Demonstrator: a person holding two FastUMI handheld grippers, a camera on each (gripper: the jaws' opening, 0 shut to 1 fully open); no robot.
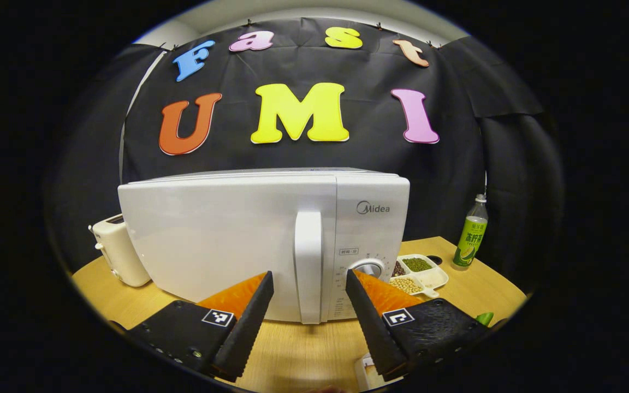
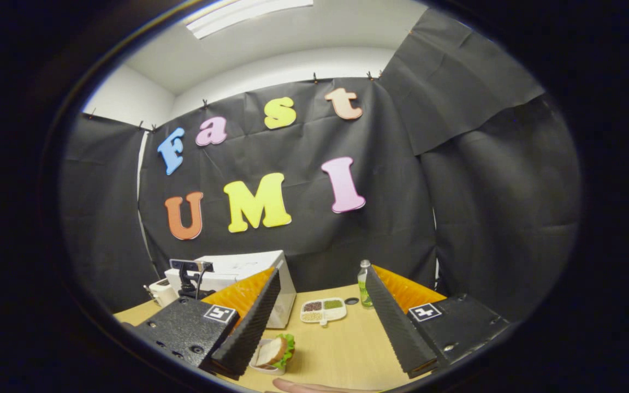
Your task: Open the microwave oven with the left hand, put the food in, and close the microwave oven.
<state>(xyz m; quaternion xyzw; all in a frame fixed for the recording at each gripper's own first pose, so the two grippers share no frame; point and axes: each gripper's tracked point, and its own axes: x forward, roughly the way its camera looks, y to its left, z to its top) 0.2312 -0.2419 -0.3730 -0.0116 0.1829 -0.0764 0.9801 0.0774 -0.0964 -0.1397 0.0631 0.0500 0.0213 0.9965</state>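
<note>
I see a wooden bench point(image 1: 303, 349) in a black-draped booth. The microwave point(image 1: 227, 240) stands there, door shut and facing me, long axis sideways. Both my hand-held grippers, left point(image 1: 309, 284) and right point(image 2: 322, 292), gape empty; the sandwich point(image 2: 274, 350) lies beside the right one.

Bare table point(image 1: 303, 349) leads to microwave handle point(image 1: 308, 262).

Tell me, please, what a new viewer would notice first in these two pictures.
First, the white microwave, door shut, stands mid-table, with the open left tongs aimed at its handle. Next, a sandwich lies on the table's near edge, between the open right tongs, with a divided tray of beans behind it.
</note>
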